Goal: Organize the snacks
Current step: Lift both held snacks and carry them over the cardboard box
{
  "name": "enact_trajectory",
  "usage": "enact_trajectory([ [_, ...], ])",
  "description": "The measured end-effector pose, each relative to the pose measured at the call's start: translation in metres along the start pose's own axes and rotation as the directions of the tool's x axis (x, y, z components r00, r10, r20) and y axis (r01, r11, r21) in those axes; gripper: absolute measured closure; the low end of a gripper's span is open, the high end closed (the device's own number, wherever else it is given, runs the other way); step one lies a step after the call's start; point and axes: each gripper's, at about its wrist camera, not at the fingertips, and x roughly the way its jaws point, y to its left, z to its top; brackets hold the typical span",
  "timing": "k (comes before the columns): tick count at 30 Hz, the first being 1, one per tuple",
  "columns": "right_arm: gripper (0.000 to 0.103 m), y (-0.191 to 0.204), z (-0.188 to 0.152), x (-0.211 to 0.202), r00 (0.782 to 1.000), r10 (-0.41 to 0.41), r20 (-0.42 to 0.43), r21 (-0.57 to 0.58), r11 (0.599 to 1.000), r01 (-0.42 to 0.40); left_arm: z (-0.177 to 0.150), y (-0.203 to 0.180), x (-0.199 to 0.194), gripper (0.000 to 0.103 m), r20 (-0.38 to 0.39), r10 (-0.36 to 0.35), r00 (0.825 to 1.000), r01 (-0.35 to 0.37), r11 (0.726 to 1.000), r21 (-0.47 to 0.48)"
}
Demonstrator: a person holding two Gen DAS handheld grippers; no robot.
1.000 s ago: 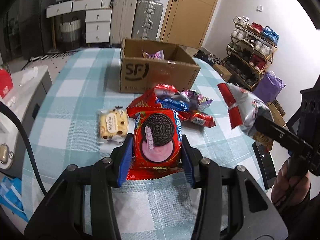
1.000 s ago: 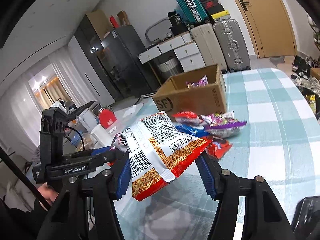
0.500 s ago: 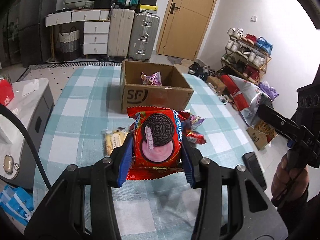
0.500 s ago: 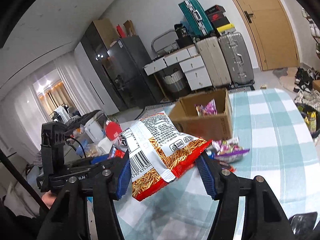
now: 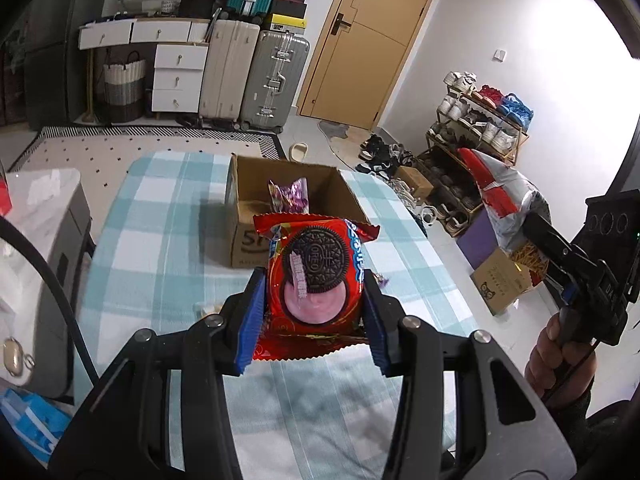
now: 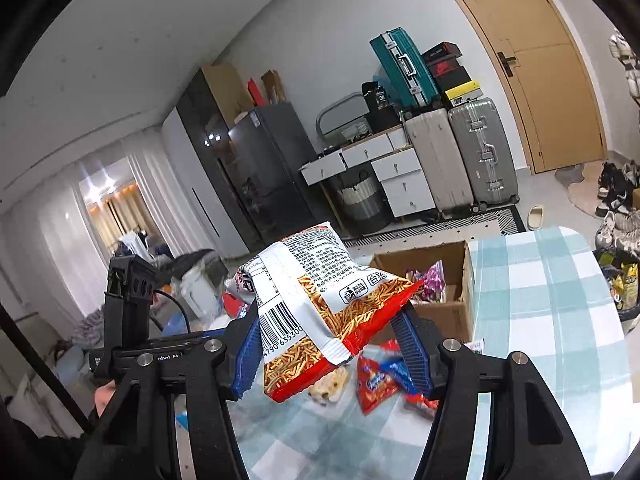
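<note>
My left gripper [image 5: 314, 312] is shut on a red Oreo packet [image 5: 316, 276] and holds it high above the table, in front of the open cardboard box [image 5: 248, 240]. A purple snack [image 5: 289, 196] lies in the box. My right gripper [image 6: 326, 346] is shut on a red and white bag of crispy sticks [image 6: 320, 304], also raised; the bag shows at the right of the left wrist view [image 5: 504, 208]. The box [image 6: 452, 316] lies beyond it. Loose snack packets [image 6: 380, 380] lie on the checked tablecloth [image 6: 540, 320] below.
Suitcases [image 5: 256, 76] and white drawers [image 5: 176, 76] stand against the far wall beside a door [image 5: 360, 40]. A shoe rack [image 5: 476, 120] is off the table's right side. A white appliance [image 5: 36, 264] sits left of the table.
Both grippers have risen well above the table with their packets. The box and the loose snacks now look lower and farther off.
</note>
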Motion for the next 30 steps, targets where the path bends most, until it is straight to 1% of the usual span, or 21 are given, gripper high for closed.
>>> enact_trajectory([
  [4,0.042,-0.005,0.015,0.007,1.000,0.000,-0.001,0.001,1.000,0.000,0.018,-0.004,0.007,0.061,-0.007,0.008,1.000,-0.008,1.000,0.008],
  [8,0.042,-0.003,0.031,0.015,1.000,-0.009,0.001,-0.033,0.999,0.009,0.041,-0.013,0.021,0.061,-0.004,0.045,0.999,-0.045,0.999,0.031],
  [13,0.042,-0.006,0.054,0.029,1.000,-0.012,0.001,-0.049,0.999,0.012,0.074,-0.017,0.040,0.061,-0.018,0.041,0.999,-0.040,0.999,0.030],
  [18,0.042,-0.014,0.076,0.042,1.000,-0.018,0.006,-0.048,0.999,0.018,0.106,-0.020,0.059,0.061,-0.023,0.059,0.998,-0.058,0.997,0.049],
  [22,0.042,-0.019,0.088,0.058,1.000,-0.027,-0.001,-0.064,0.998,0.027,0.130,-0.020,0.082,0.061,-0.045,0.059,0.997,-0.057,0.997,0.046],
  [25,0.042,-0.027,0.093,0.073,0.999,-0.033,-0.020,-0.052,0.998,0.032,0.145,-0.019,0.102,0.061,-0.049,0.078,0.996,-0.076,0.996,0.045],
  [27,0.042,-0.034,0.096,0.083,0.999,-0.042,-0.032,-0.047,0.998,0.041,0.151,-0.016,0.116,0.061,-0.059,0.082,0.995,-0.080,0.996,0.037],
  [30,0.042,-0.042,0.101,0.100,0.997,-0.060,-0.044,-0.057,0.997,0.057,0.157,-0.008,0.140,0.061,-0.088,0.069,0.994,-0.068,0.998,0.017],
])
